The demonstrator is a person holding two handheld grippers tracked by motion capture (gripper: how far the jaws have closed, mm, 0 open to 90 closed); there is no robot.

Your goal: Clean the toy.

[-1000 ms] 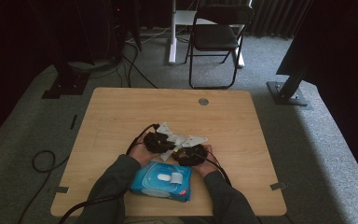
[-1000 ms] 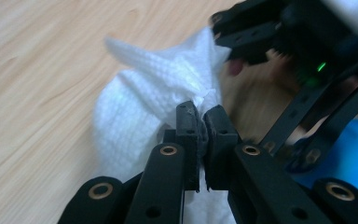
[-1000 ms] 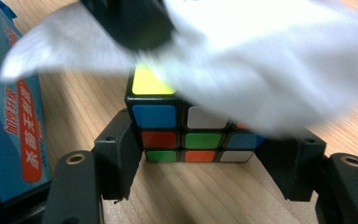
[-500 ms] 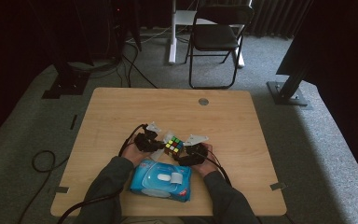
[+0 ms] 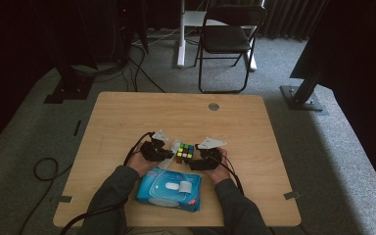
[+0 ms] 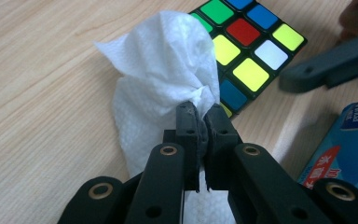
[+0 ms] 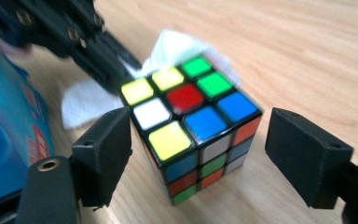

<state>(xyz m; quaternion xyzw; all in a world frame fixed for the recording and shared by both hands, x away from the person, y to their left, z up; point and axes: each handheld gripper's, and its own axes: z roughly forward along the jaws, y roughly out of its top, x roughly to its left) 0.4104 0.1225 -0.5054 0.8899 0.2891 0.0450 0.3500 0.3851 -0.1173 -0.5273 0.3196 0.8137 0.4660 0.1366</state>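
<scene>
Cube (image 5: 184, 152) sits on the table (image 5: 127, 117) just past the blue wipe pack (image 5: 169, 188), between both grippers; scrambled colours, top face showing green, yellow, red, blue, white tiles, glossy black edges. Judged stage: wiping under way, not finished. Left gripper (image 6: 202, 116) is clamped tight on a bunched white wipe (image 6: 168, 65), which touches the cube's side at about 9 o'clock. Right gripper (image 7: 198, 144) has just been opening; its jaws stand wide either side of the cube, at 3 and 9 o'clock, pads clear of it. Remaining: wipe the other faces.
</scene>
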